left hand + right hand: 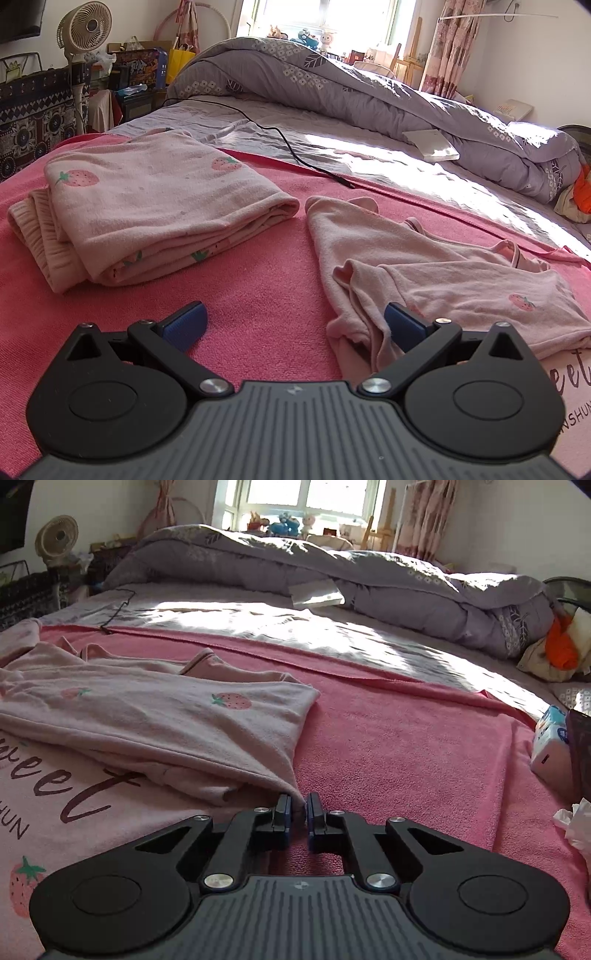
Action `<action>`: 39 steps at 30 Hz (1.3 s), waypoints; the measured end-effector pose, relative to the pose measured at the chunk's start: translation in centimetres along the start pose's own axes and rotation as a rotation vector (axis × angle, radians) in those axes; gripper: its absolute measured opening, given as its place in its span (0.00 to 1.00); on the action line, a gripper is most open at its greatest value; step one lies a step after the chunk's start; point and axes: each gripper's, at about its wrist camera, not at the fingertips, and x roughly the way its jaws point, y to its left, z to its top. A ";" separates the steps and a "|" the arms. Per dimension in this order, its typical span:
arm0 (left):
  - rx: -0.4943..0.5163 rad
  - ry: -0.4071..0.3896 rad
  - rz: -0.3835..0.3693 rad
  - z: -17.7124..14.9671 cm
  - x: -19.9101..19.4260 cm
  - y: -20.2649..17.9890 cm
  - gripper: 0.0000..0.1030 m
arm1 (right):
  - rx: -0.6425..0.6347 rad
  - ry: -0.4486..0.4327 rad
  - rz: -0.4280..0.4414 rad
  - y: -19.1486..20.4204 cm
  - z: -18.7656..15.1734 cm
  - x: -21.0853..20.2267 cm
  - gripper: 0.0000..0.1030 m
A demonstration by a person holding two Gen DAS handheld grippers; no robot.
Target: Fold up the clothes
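Note:
A pale pink strawberry-print top (443, 288) lies rumpled on a pink towel (266, 302) on the bed. It also shows in the right wrist view (155, 723), with dark lettering on its near part. My left gripper (295, 325) is open, its right pad (404, 325) touching the top's left edge. My right gripper (298, 812) is shut on the top's right corner. Folded pink strawberry pants (147, 206) lie to the left.
A grey flowered duvet (369, 92) is heaped along the far side of the bed. A black cable (295, 155) runs across the sheet. A white book (432, 144) lies by the duvet. A tissue pack (550, 738) and crumpled tissue (576, 823) sit at right.

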 end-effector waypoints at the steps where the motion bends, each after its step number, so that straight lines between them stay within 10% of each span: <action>1: -0.001 0.000 -0.001 0.0 0.0 0.0 1.00 | -0.024 0.001 -0.006 0.2 0.0 -0.1 0.09; 7: 0.001 0.003 0.004 0.0 0.1 0.0 1.00 | 0.121 0.059 0.005 -3.8 -0.6 -2.1 0.56; 11: 0.005 0.004 0.008 0.0 0.1 -0.2 1.00 | 0.173 0.000 -0.012 -3.3 2.1 -4.0 0.55; 17: 0.002 0.000 0.011 0.0 -0.1 -0.2 1.00 | -0.065 -0.087 0.318 10.3 9.2 -1.3 0.55; 22: -0.005 0.002 0.012 0.0 0.0 0.0 1.00 | -0.265 -0.023 0.352 21.9 10.9 5.2 0.57; 39: 0.024 0.017 0.034 0.0 0.3 -0.5 1.00 | -0.021 -0.010 0.210 15.5 8.3 2.0 0.83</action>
